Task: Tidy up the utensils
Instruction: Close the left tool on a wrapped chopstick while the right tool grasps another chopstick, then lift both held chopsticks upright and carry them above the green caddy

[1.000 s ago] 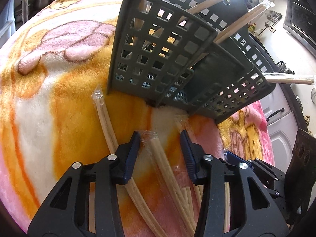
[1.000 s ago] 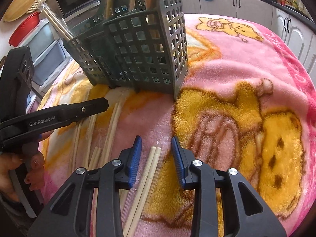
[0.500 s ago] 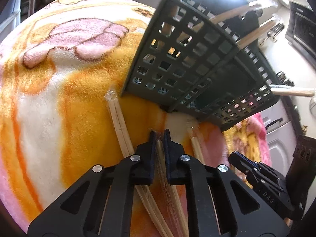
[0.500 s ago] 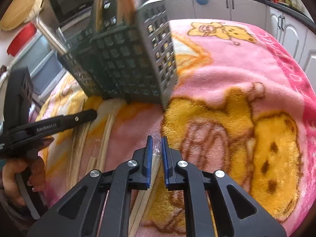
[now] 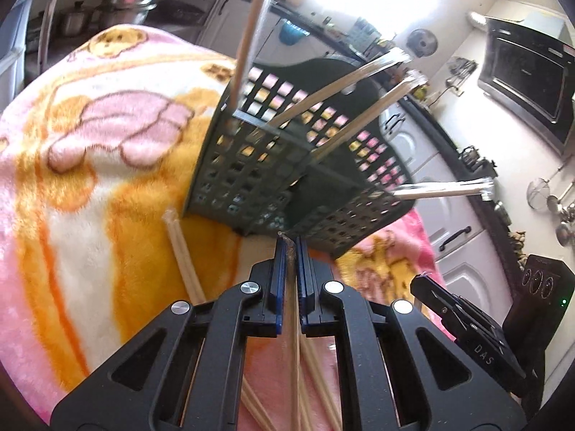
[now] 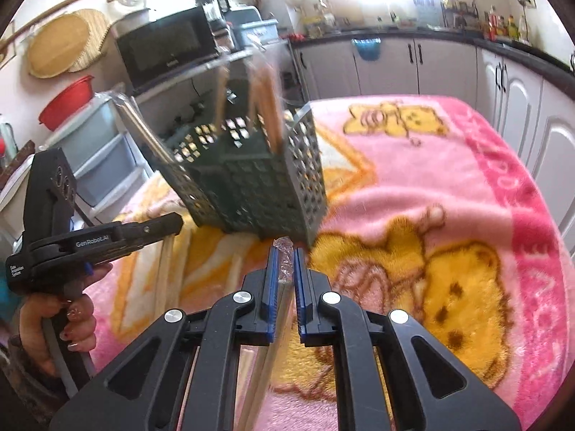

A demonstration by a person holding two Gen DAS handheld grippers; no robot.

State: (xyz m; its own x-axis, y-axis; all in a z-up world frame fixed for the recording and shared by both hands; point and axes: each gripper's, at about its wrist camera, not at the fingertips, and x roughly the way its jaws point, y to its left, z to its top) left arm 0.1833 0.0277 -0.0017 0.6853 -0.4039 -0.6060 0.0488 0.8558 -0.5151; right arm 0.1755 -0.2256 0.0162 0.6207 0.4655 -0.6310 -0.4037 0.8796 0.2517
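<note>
A dark perforated utensil basket (image 5: 251, 179) (image 6: 251, 186) stands on the blanket, and several wrapped chopstick pairs (image 5: 359, 107) lean out of its compartments. My left gripper (image 5: 290, 251) is shut on one wrapped pair of chopsticks (image 5: 295, 341), lifted clear of the blanket just in front of the basket's lower corner. My right gripper (image 6: 284, 262) is likewise shut on another wrapped pair (image 6: 276, 323), with crinkled plastic poking out between its pads. More loose pairs lie on the blanket (image 5: 183, 251) (image 6: 165, 273).
A pink and orange cartoon blanket (image 5: 90, 179) covers the table. A person's hand (image 6: 54, 323) grips the left tool's handle at the left. Behind the basket are a microwave (image 6: 169, 50), plastic drawers (image 6: 104, 158) and white cabinets (image 6: 395, 64).
Both grippers went from open over chopstick pairs to shut on them. Both have since lifted off the blanket, tipping up toward the basket.
</note>
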